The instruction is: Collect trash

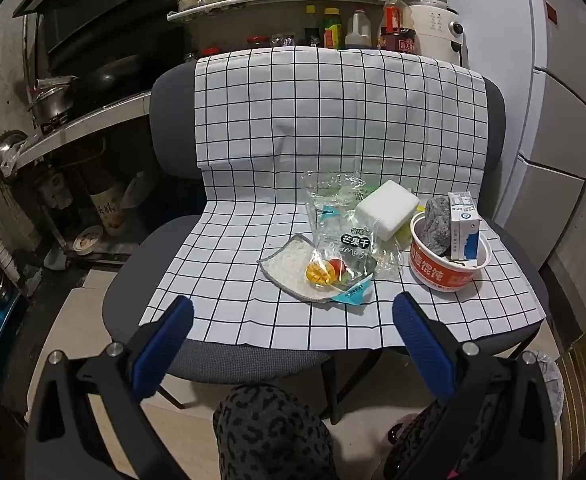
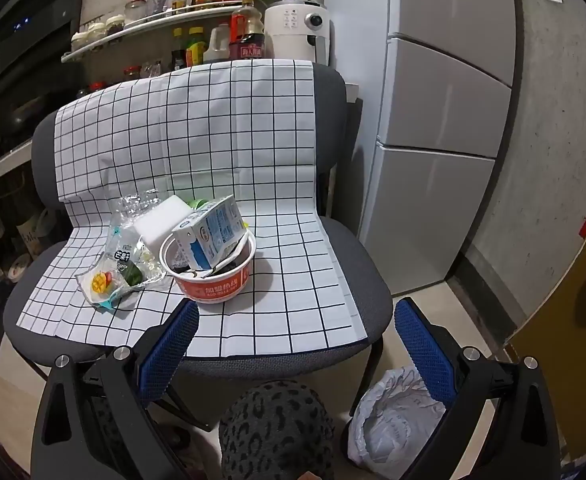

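On a chair covered with a white checked cloth (image 1: 277, 128) lies trash. A clear mango snack wrapper (image 1: 343, 256) lies over a white-grey pad (image 1: 289, 260). A white sponge block (image 1: 387, 208) sits behind it. An orange paper bowl (image 1: 445, 268) holds a blue-white milk carton (image 1: 463, 224) and a grey crumpled lump (image 1: 437, 220). The bowl (image 2: 213, 280), carton (image 2: 211, 232) and wrapper (image 2: 121, 272) also show in the right wrist view. My left gripper (image 1: 293, 314) is open and empty before the seat. My right gripper (image 2: 297, 316) is open and empty.
A bin lined with a white bag (image 2: 393, 416) stands on the floor right of the chair. A fridge (image 2: 445, 120) is at the right. Shelves with bottles (image 1: 333, 28) and a stove with pots (image 1: 53, 100) are behind. A leopard-print knee (image 1: 269, 432) is below.
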